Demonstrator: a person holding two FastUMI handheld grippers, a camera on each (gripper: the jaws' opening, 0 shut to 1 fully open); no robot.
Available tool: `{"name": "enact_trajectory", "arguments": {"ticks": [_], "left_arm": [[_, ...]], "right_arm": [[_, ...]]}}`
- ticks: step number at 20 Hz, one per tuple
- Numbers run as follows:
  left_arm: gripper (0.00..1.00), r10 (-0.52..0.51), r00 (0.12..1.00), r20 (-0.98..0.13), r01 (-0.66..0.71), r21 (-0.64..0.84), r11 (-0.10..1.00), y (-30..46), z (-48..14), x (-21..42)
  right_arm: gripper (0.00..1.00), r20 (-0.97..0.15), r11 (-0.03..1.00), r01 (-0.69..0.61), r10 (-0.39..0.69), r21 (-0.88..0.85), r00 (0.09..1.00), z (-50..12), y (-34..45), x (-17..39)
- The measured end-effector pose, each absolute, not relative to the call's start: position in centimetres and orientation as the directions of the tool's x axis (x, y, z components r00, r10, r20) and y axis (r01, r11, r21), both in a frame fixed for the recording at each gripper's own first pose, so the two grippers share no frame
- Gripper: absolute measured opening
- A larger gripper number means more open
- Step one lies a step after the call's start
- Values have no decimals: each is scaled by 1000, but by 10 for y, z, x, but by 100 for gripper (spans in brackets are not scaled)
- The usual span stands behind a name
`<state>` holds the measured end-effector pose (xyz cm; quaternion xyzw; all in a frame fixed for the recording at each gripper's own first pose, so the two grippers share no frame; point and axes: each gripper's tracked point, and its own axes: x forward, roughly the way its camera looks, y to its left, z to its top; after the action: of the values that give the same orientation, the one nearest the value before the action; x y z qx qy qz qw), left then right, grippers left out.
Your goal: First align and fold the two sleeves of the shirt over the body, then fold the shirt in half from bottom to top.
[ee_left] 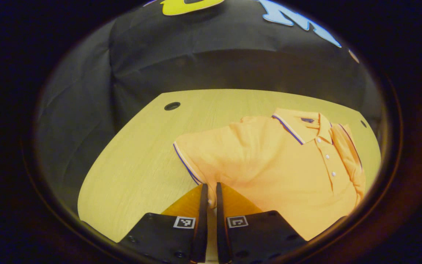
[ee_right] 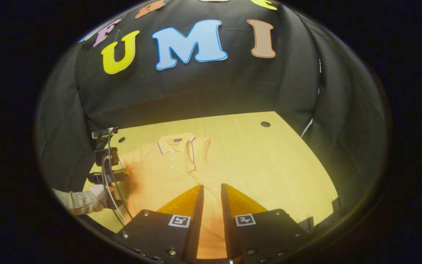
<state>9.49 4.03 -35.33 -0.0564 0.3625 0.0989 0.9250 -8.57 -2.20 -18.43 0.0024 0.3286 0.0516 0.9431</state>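
Orange polo knit, soft and floppy, so the shirt (ee_left: 269,165) lies flat on the pale wood-grain table (ee_left: 130,165), right sleeve (ee_right: 198,152) already folded over. Left gripper (ee_left: 211,190) looks pinched on the left sleeve (ee_left: 192,161) near its striped cuff. Right gripper (ee_right: 211,190) hangs slightly parted above the hem, holding nothing. Risk, I'd guess: thin fabric slips out mid-fold, or the body drags along and bunches up.

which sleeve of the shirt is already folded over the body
The sleeve on the buttons' side of the polo shirt; the other sleeve lies spread flat by the left gripper.
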Motion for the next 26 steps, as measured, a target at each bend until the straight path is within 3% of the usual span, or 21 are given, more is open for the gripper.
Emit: {"name": "enact_trajectory", "arguments": {"ticks": [5, 12, 19, 22, 24, 25, 26], "left_arm": [[18, 139, 786, -602, -144, 41, 989, 22, -310, 116], [18, -10, 862, -508, 54, 70, 996, -59, -257, 140], [18, -170, 831, -530, 259, 98, 961, -145, -265, 123], [18, -182, 793, -581, 288, 94, 953, -156, -287, 116], [24, -184, 776, -603, 289, 81, 954, -158, -296, 115], [43, -195, 768, -609, 294, 65, 954, -162, -298, 112], [54, -199, 766, -611, 292, 56, 955, -162, -299, 111]], "right_arm": [[30, -628, 996, -65, 93, 67, 772, -189, -31, -90], [30, -626, 996, -31, 74, 80, 776, -192, -43, -91], [30, -633, 995, 14, 51, 98, 773, -197, -59, -97], [27, -636, 994, 28, 44, 102, 771, -198, -65, -97], [30, -637, 994, 35, 40, 105, 770, -196, -71, -100], [30, -638, 994, 36, 40, 106, 769, -197, -73, -102], [30, -640, 994, 37, 40, 106, 768, -197, -75, -102]]}}
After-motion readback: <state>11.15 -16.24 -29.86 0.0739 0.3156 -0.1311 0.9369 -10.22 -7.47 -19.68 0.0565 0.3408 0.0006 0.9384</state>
